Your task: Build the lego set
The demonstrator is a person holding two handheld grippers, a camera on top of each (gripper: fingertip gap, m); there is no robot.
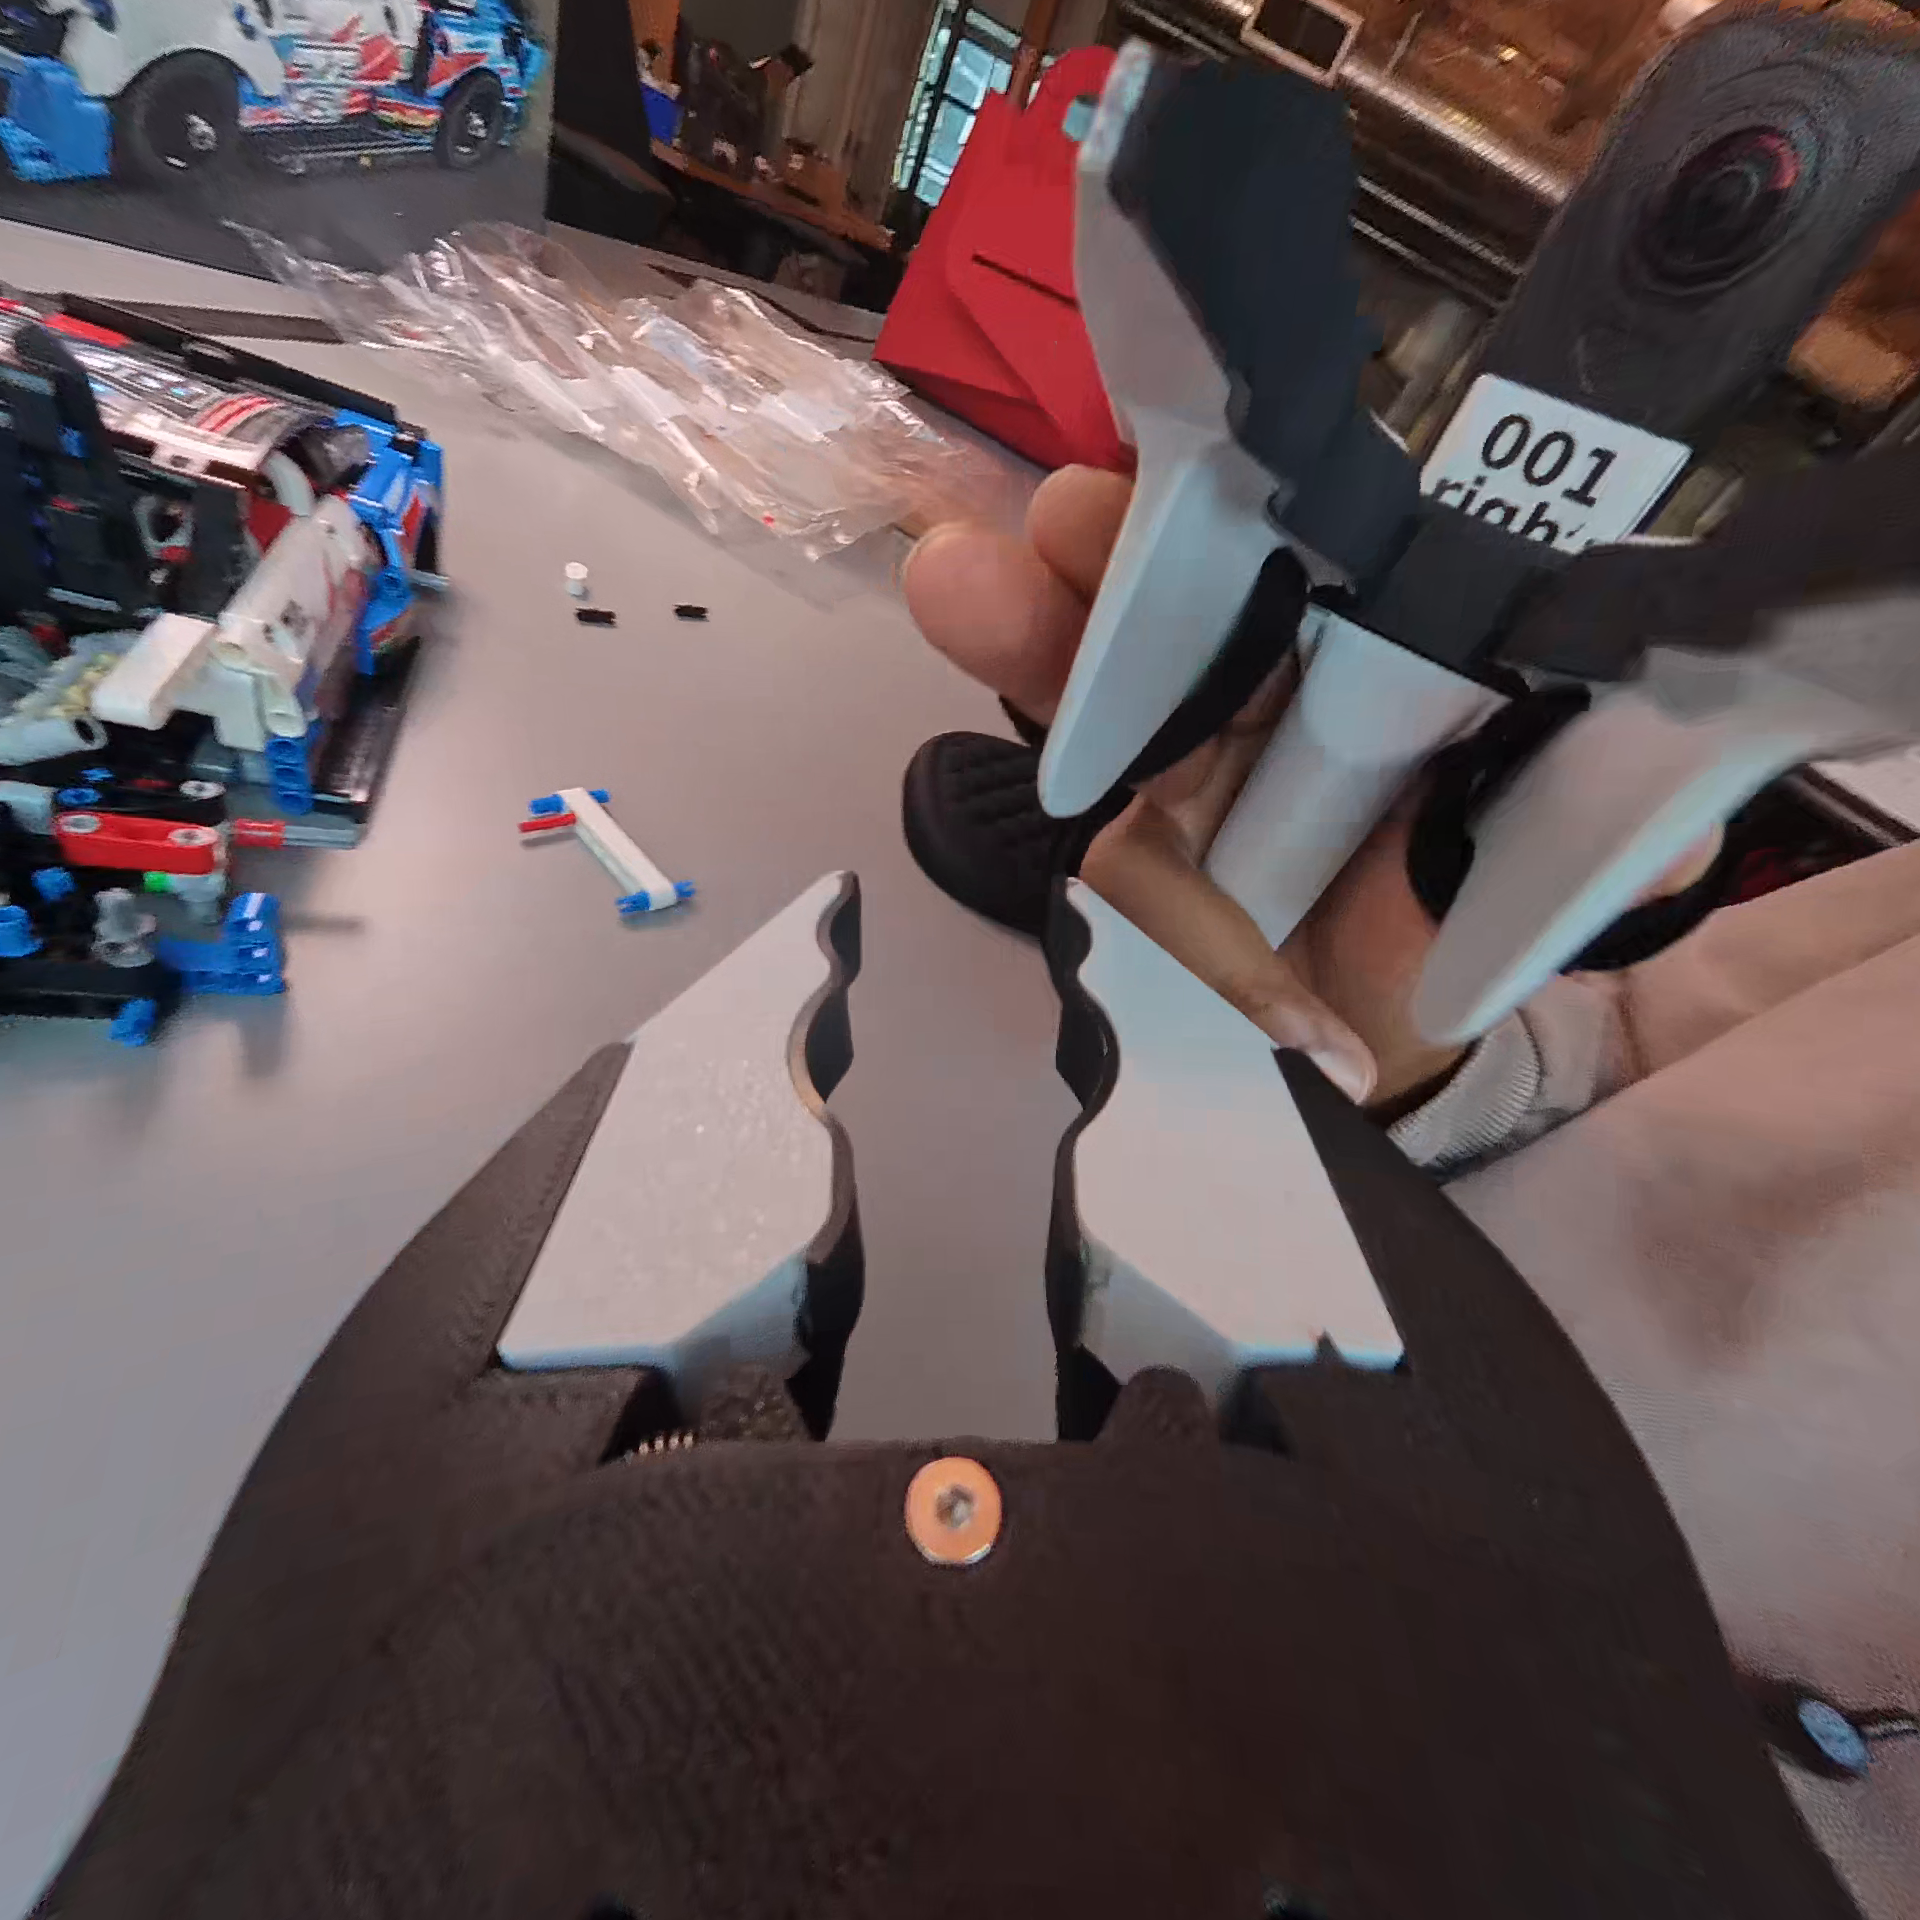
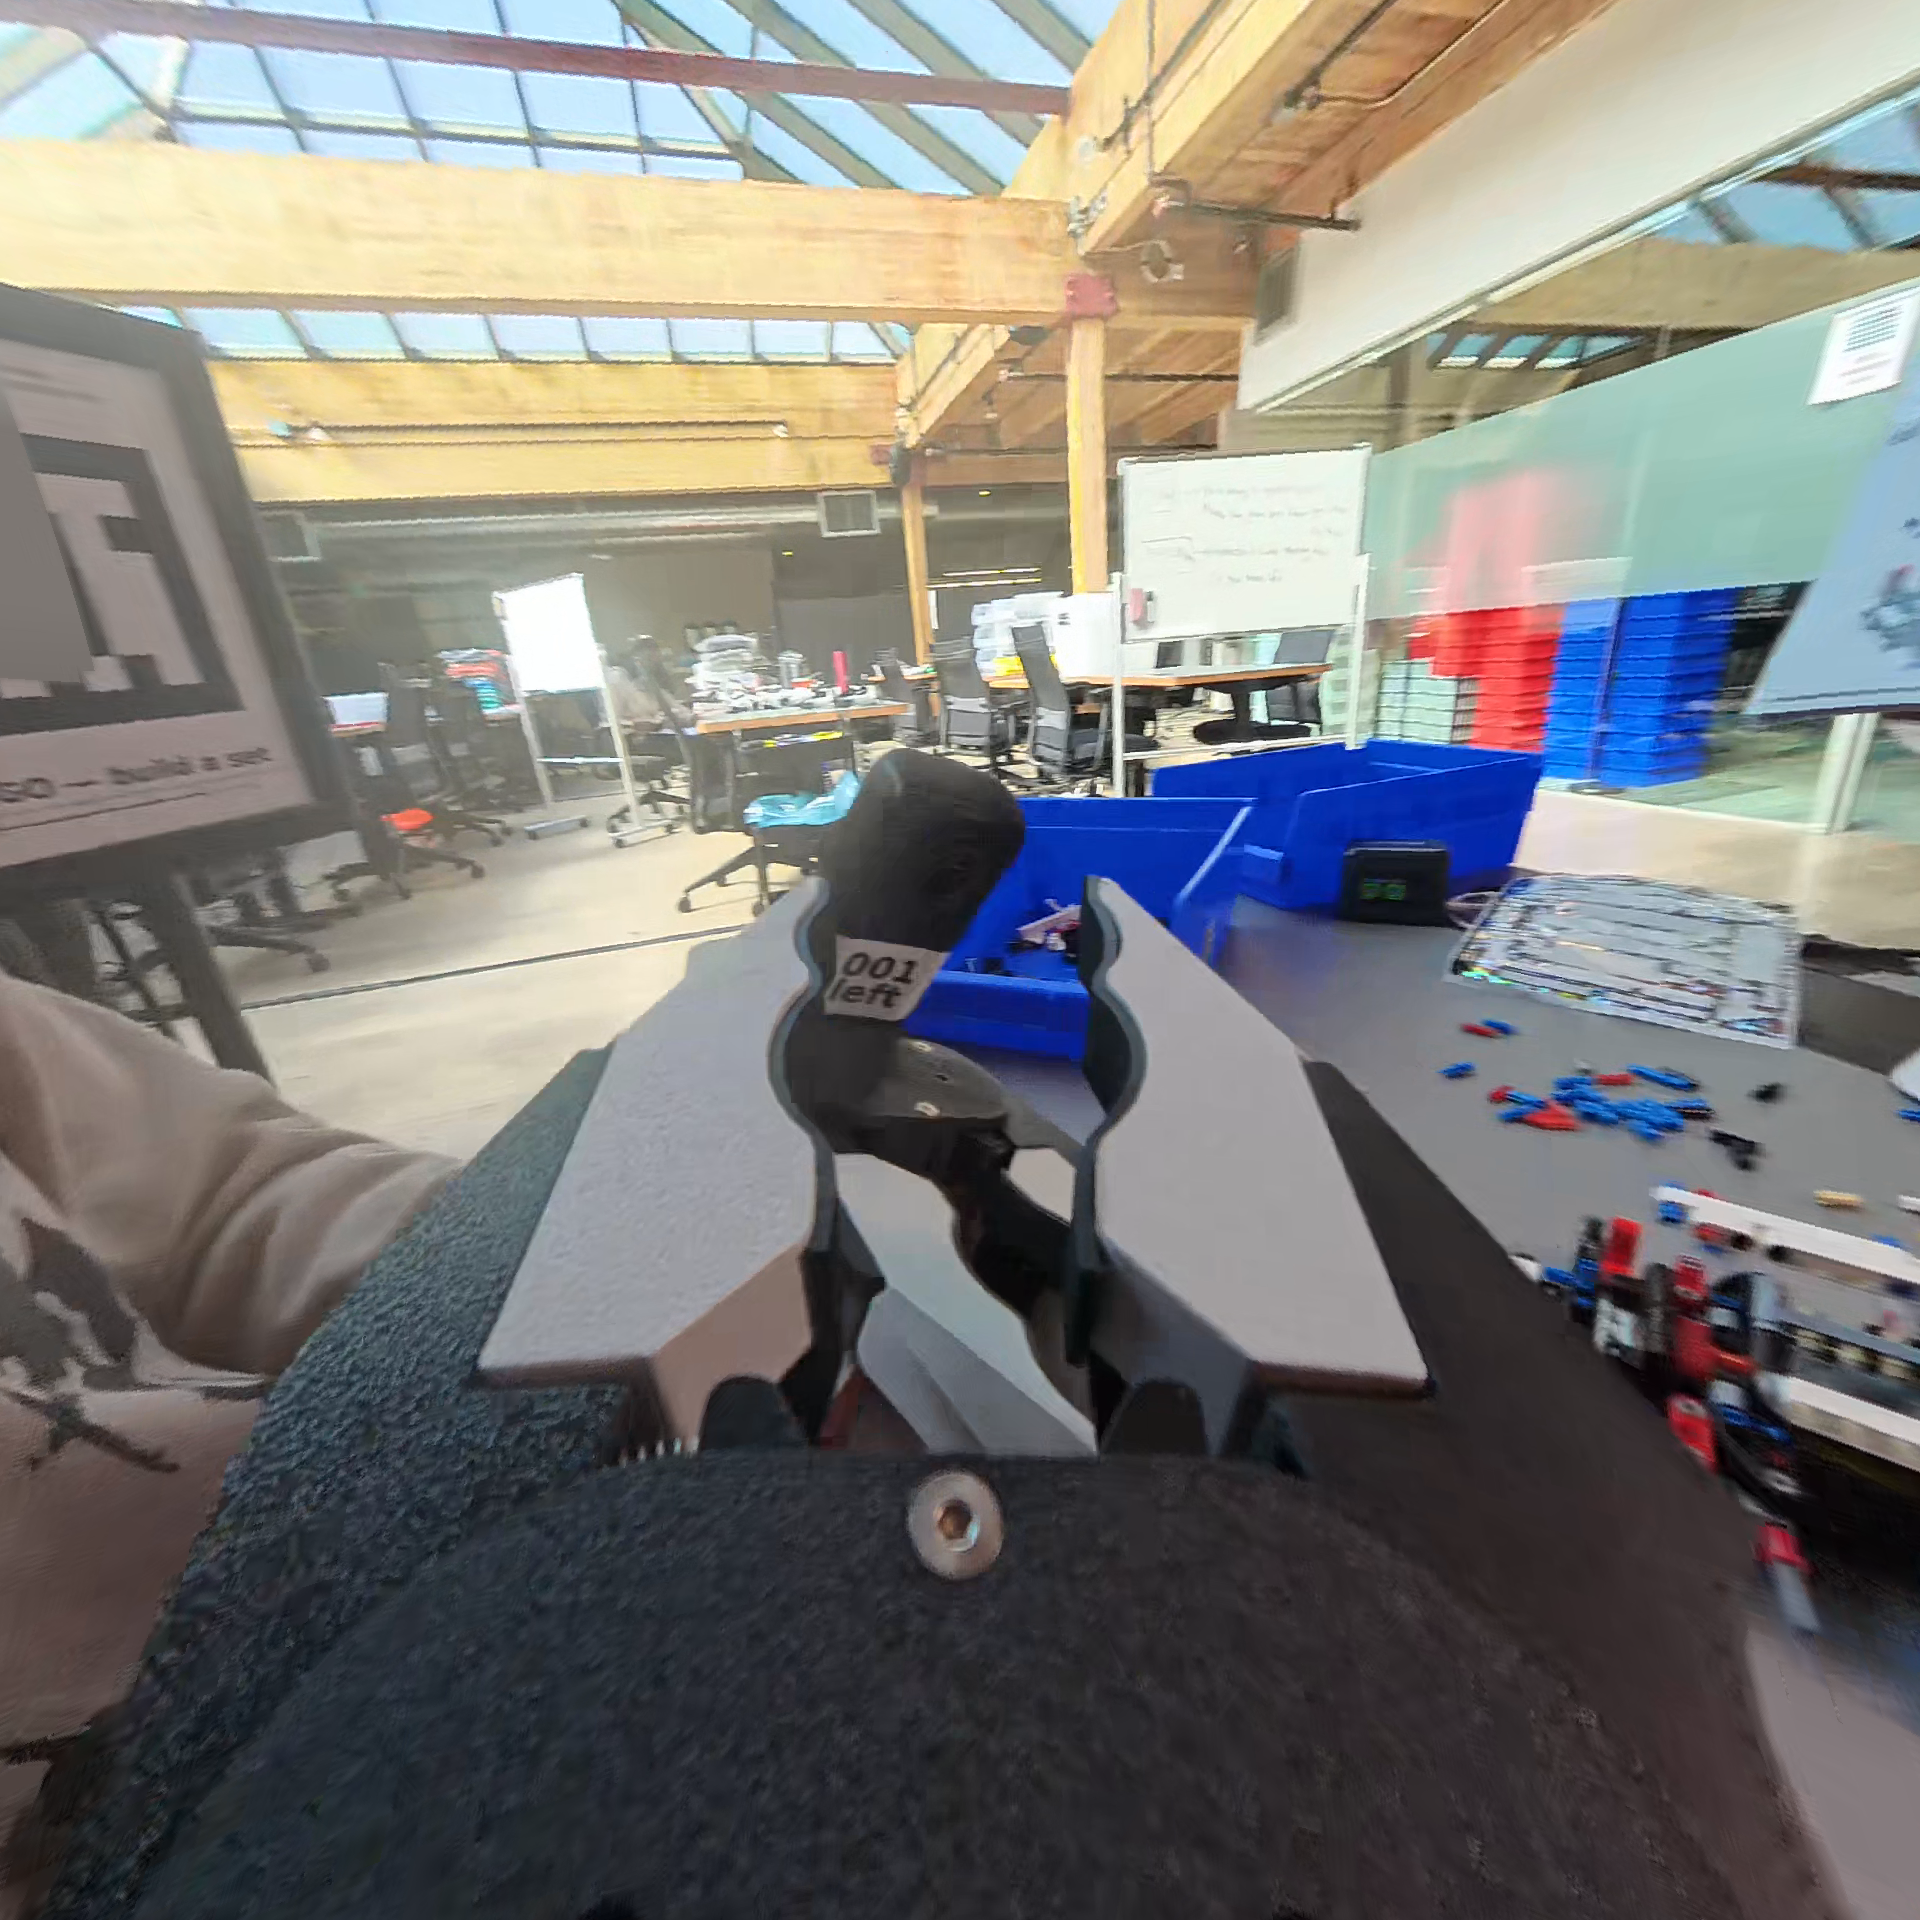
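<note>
A part-built lego car [image 1: 208, 623] in blue, white, black and red stands on the grey table [image 1: 520, 1143] at the left; it also shows blurred in the right wrist view [image 2: 1745, 1340]. A small white beam with blue pins [image 1: 608, 847] lies loose beside it. My left gripper [image 1: 961, 904] is open and empty, above the table. My right gripper [image 2: 951, 914] is open and empty, raised and pointing back at the left one. Its black body [image 1: 1662, 260] shows in the left wrist view, held by a hand [image 1: 997, 613]. A black ribbed round object [image 1: 966, 821] sits under that hand.
A white piece [image 1: 575, 578] and two black pins [image 1: 594, 616] lie mid-table. Empty clear bags [image 1: 675, 384] and a red folded thing [image 1: 997, 291] are behind. Blue bins [image 2: 1091, 935], a sticker sheet [image 2: 1631, 956] and a pile of blue and red pins [image 2: 1600, 1107] are on the table. Some 12 centimeters of space lies between my two pairs of fingers.
</note>
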